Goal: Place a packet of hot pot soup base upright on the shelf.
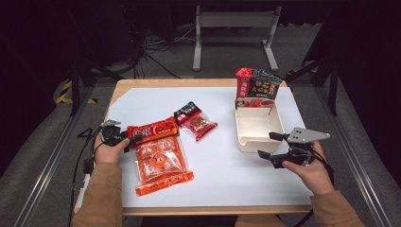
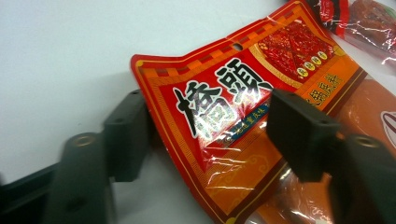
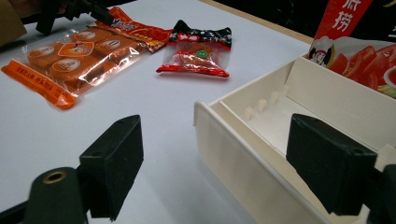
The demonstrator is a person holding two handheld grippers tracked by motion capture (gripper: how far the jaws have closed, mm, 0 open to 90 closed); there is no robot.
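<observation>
A red and orange snack packet [image 1: 153, 130] with large black characters lies on the white table top [image 1: 222, 175], partly over a bigger clear orange packet [image 1: 161, 163]. My left gripper [image 1: 130, 139] is at its left end. In the left gripper view the jaws [image 2: 208, 112] stand apart with the packet [image 2: 233, 79] between them; one pad is at its edge, the other over its face, and no squeeze shows. My right gripper [image 1: 265, 144] is open and holds nothing, at the near left corner of a white box [image 1: 246, 144], which the right gripper view shows just past the jaws [image 3: 215, 140].
A small red sweet packet [image 1: 196, 120] lies mid-table. A red and black pack [image 1: 257, 87] stands upright at the far end of the white box [image 3: 243, 154]. The table's wooden edge [image 1: 213, 209] runs along the front.
</observation>
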